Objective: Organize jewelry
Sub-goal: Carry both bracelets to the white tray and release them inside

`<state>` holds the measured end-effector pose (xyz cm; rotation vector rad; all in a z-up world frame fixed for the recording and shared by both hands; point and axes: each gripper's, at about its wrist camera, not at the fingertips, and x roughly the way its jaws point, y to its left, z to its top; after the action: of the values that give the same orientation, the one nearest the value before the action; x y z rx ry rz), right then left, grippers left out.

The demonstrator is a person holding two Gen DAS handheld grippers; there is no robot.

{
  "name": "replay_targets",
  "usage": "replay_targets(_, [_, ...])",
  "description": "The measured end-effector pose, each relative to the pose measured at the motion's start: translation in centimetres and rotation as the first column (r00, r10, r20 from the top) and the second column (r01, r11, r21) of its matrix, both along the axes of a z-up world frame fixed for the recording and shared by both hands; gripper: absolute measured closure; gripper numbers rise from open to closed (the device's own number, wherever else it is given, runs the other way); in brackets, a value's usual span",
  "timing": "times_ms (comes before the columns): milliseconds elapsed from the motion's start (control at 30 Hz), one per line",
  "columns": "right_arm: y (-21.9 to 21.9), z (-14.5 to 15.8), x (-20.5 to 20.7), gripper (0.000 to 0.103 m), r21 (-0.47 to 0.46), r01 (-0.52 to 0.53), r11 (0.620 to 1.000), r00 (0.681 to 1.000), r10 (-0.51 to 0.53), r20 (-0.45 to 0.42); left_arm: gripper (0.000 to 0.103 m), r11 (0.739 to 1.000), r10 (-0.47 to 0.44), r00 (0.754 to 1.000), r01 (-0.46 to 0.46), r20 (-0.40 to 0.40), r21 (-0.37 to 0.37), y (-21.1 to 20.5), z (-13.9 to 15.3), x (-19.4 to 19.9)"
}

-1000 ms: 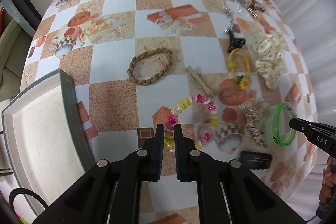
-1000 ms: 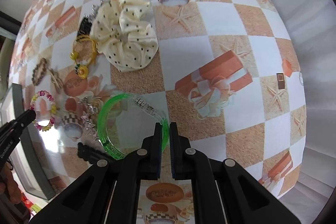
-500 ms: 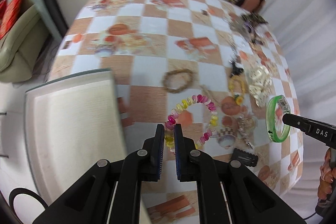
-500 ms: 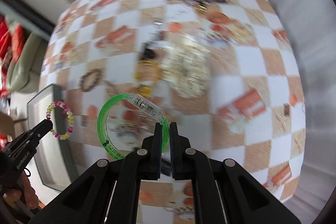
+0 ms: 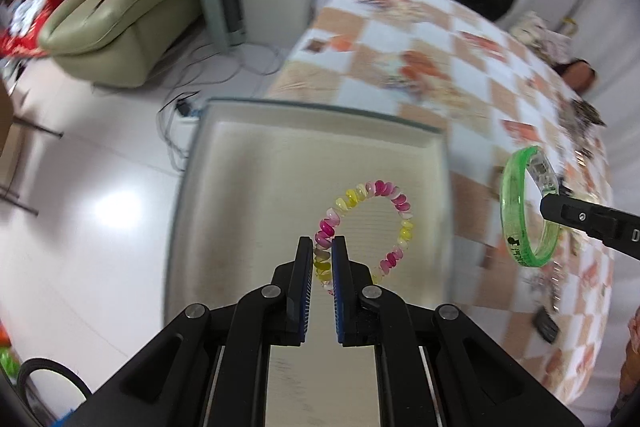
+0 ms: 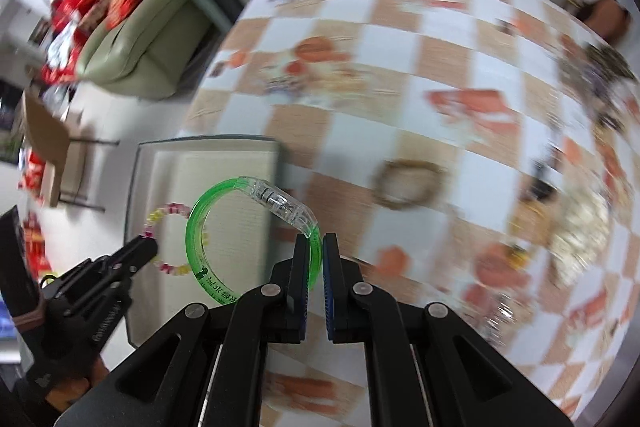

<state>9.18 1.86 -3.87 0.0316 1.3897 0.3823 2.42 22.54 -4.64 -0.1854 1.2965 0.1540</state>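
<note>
My left gripper (image 5: 322,245) is shut on a pink and yellow beaded bracelet (image 5: 376,195) and holds it in the air over a cream tray (image 5: 280,155) at the table's left edge. My right gripper (image 6: 316,247) is shut on a green plastic bangle (image 6: 196,247) with a clear clasp and holds it above the tray's right rim (image 6: 272,187). The bangle (image 5: 516,211) also shows at the right of the left wrist view. The left gripper (image 6: 140,251) with the beaded bracelet (image 6: 168,211) shows at the left of the right wrist view.
A braided brown bracelet (image 6: 408,183) lies on the checked tablecloth (image 6: 400,67). More jewelry and a cream scrunchie (image 6: 580,227) lie blurred at the right. A black clip (image 5: 546,325) lies near the front edge. A green sofa (image 5: 120,23) stands beyond the table.
Both grippers have lifted off the table and swung left with their bracelets. The beaded bracelet now hangs over the tray and the green bangle is near the tray's right rim.
</note>
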Motion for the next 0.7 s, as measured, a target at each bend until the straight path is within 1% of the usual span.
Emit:
replay_targets(100, [3.3, -1.4, 0.7, 0.096, -0.004, -0.049, 0.999, 0.999, 0.049, -0.017, 0.089, 1.000, 0.024, 1.000, -0.023, -0.014, 0.019, 1.5, -1.3, 0.3])
replay_targets(167, [5.0, -2.4, 1.3, 0.096, -0.009, -0.063, 0.998, 0.998, 0.062, -0.031, 0.089, 0.999, 0.031, 0.999, -0.030, -0.024, 0.031, 2.3, -2.3, 0.7])
replay_targets(367, [8.4, -4.8, 2.7, 0.096, -0.047, -0.088, 0.995, 0.995, 0.085, -0.056, 0.089, 0.998, 0.016, 0.999, -0.013, -0.046, 0.069, 2.9, -4.0, 1.7])
replay_targets(600, [9.2, -7.3, 3.2, 0.096, -0.096, -0.100, 0.990, 0.991, 0.091, -0.098, 0.089, 0.995, 0.008, 0.995, 0.001, -0.095, 0.100, 2.7, -5.3, 1.7])
replay_targets(700, [8.9, -8.0, 3.3, 0.096, -0.098, -0.099, 0.990, 0.989, 0.087, -0.116, 0.089, 0.993, -0.001, 0.996, 0.012, -0.093, 0.117, 2.3, -5.4, 1.7])
